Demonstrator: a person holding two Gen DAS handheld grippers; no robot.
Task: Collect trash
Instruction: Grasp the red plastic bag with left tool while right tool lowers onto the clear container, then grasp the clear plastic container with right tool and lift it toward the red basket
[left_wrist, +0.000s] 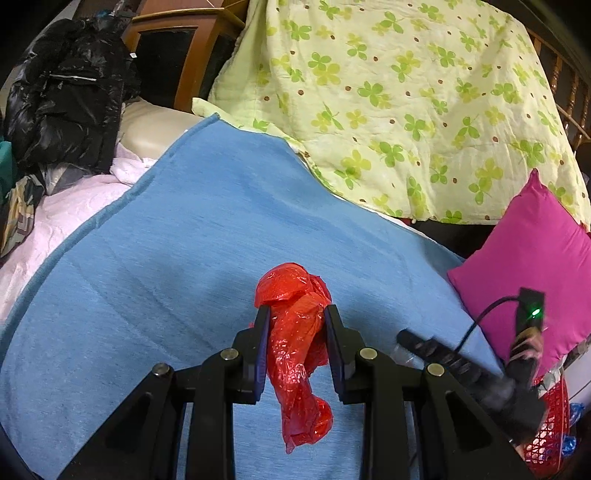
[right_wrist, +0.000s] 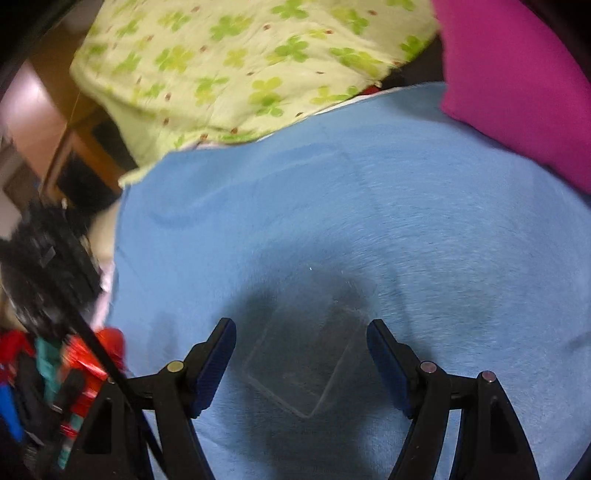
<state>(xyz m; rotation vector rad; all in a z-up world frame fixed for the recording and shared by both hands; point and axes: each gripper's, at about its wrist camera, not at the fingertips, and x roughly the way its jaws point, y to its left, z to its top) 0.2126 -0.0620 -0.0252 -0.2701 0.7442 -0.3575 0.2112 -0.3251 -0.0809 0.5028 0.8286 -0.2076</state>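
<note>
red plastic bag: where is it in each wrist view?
Left wrist: red plastic bag at lower centre, pinched in the left gripper, tail hanging down over the blue blanket.
Right wrist: red blur at the lower left edge; too smeared to tell if it is the bag.
Shared landmark: pink cushion, right side in both.

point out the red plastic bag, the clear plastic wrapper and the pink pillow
red plastic bag (left_wrist: 295, 332): left wrist view, on its crumpled middle between the gripper's pads
clear plastic wrapper (right_wrist: 306, 354): right wrist view, on its flat centre on the blue blanket
pink pillow (left_wrist: 528, 258): left wrist view, on its front face
</note>
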